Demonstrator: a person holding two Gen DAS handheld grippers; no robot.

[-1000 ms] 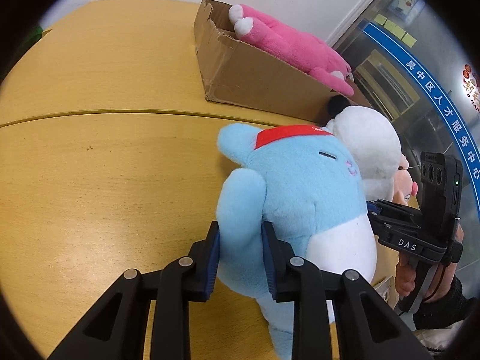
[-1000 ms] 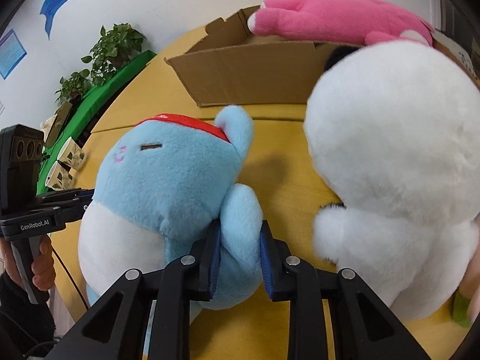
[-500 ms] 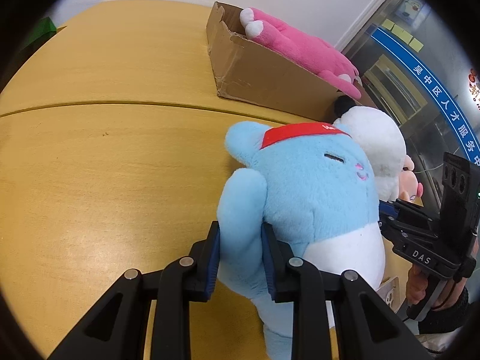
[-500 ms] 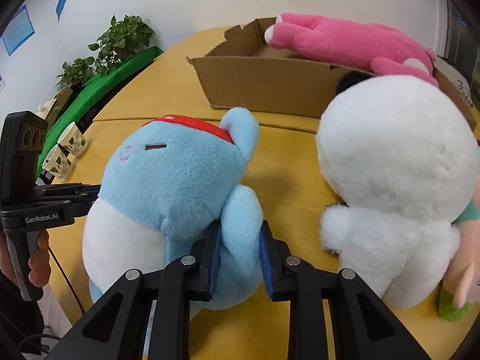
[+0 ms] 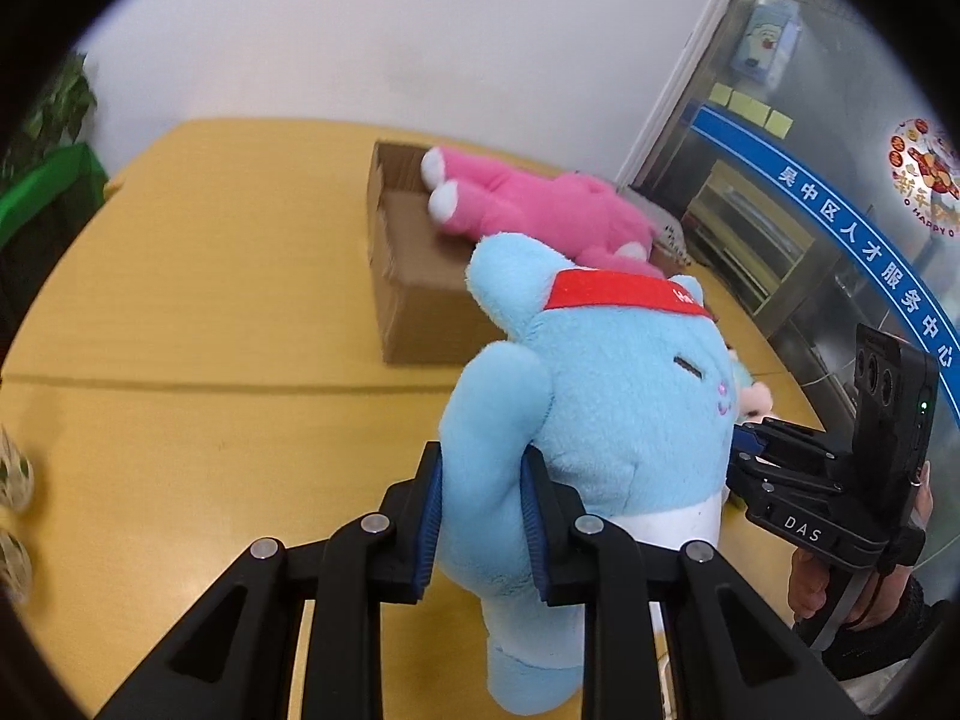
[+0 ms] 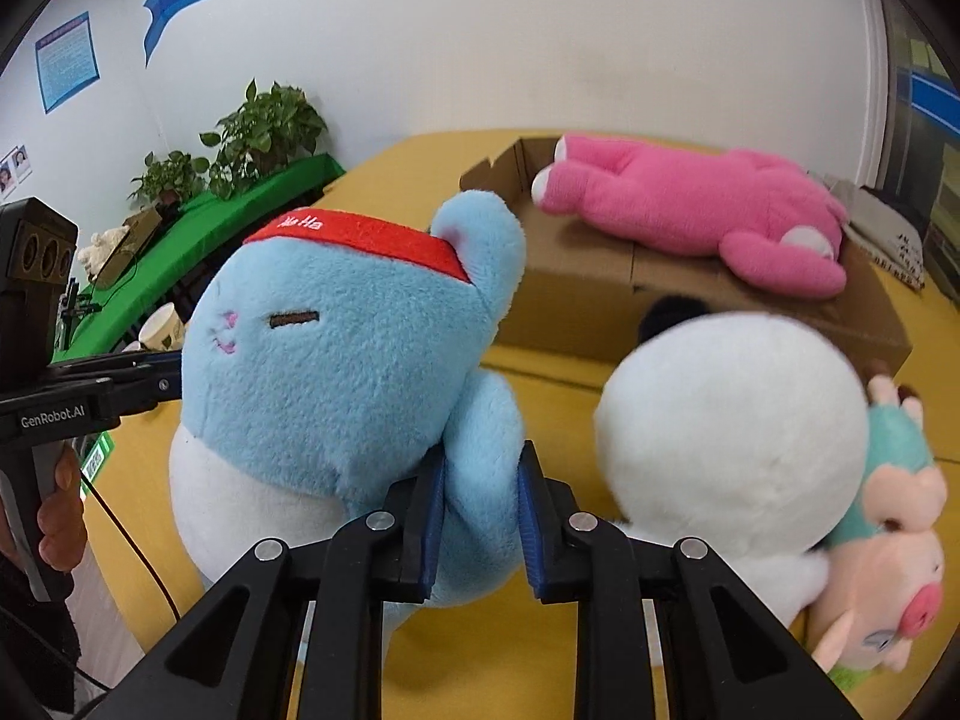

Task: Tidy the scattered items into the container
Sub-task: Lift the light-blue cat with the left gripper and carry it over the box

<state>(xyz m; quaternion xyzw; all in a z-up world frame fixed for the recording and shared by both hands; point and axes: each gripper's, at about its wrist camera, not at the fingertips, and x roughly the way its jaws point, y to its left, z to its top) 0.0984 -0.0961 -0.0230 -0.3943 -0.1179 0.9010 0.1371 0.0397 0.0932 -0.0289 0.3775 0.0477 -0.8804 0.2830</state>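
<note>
A light-blue plush toy [image 5: 606,396] [image 6: 348,354] with a red headband and white belly hangs lifted above the yellow table [image 5: 210,312]. My left gripper [image 5: 480,498] is shut on one of its arms, and my right gripper [image 6: 480,498] is shut on the other arm. Beyond it stands an open cardboard box [image 5: 414,276] [image 6: 600,294] with a pink plush [image 5: 516,210] [image 6: 690,204] lying across it. On the table to the right sit a white plush [image 6: 726,426] and a small pig plush [image 6: 888,588].
Paper cups [image 5: 12,480] stand at the table's left edge. Green-covered shelving with potted plants [image 6: 252,138] lines the wall at the left. A glass partition [image 5: 840,192] stands to the right of the table. A hand [image 6: 57,510] holds the other gripper's handle.
Both grippers have risen with the blue plush, lifting it off the table. The box and pink plush now appear lower and farther, and more of the wall shows.
</note>
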